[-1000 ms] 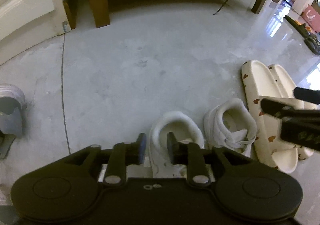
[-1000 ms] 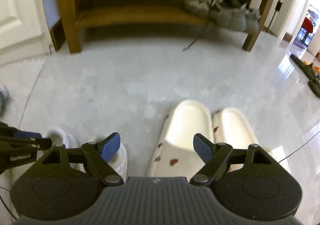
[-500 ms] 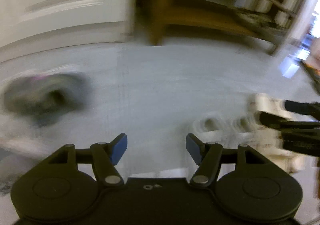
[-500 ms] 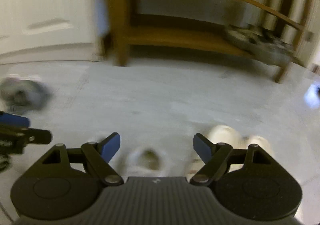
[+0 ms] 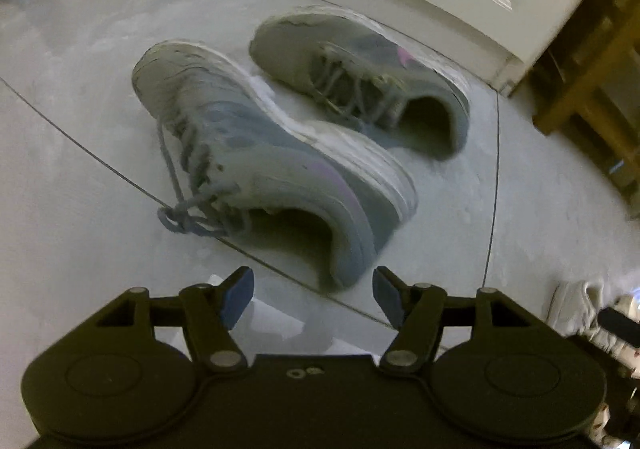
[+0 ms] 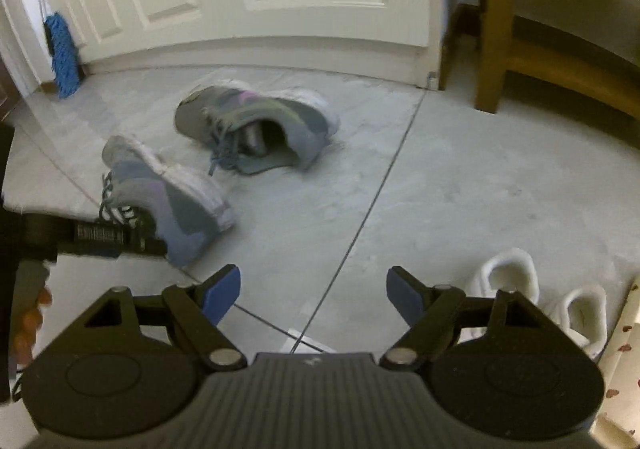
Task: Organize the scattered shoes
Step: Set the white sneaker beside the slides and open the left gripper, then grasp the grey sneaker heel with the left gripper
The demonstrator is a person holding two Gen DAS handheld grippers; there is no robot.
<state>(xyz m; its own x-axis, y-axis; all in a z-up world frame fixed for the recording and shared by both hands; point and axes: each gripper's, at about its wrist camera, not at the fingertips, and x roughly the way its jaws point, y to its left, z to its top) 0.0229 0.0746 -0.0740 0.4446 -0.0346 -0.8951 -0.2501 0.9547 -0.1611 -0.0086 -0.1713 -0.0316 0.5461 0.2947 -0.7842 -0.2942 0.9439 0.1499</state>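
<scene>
Grey sneaker (image 5: 264,153), white sole, lilac stripe, tipped sideways just ahead of left gripper (image 5: 312,299); jaws open. Right gripper (image 6: 314,295): jaws open, empty.

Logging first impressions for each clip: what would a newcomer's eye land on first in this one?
Two grey sneakers with purple accents lie tipped on the pale floor before a white door: the nearer sneaker just ahead of the open left gripper, the farther sneaker behind it. In the right wrist view, the open right gripper hangs over bare floor, with white sneakers side by side at lower right.
</scene>
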